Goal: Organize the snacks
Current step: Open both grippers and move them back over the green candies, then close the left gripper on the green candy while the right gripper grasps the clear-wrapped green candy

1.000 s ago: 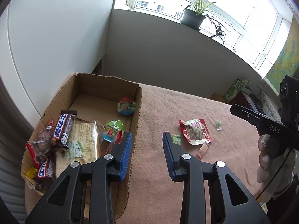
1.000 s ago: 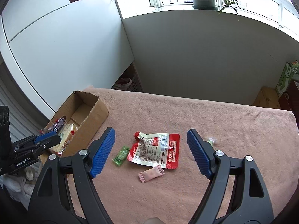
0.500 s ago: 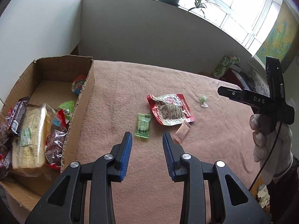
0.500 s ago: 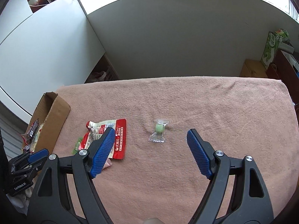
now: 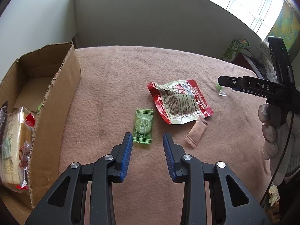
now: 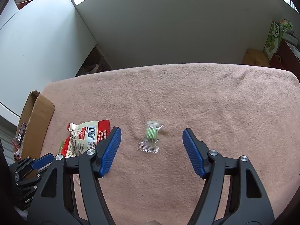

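Right wrist view: your right tongs (image 6: 151, 146) have just been narrowing, empty, over the clear-wrapped green candy (image 6: 151, 136), while your left tongs (image 5: 147, 144) hang narrow and empty by the green sachet (image 5: 142, 126), no longer over the cardboard box (image 5: 56, 101).

Each camera rides behind its own tool, looking steeply down along the fingers, close over the pink-clothed tabletop (image 5: 116, 78). The left view faces the cardboard box (image 5: 56, 101) side, the right view further right. Both share the red-and-white pouch (image 5: 180, 103) (image 6: 88, 136) and the small clear-wrapped green candy (image 5: 219, 89) (image 6: 151, 136).

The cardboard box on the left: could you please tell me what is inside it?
The cardboard box holds a pale bread-like packet and red-wrapped snacks. Its near wall hides the rest of the floor.
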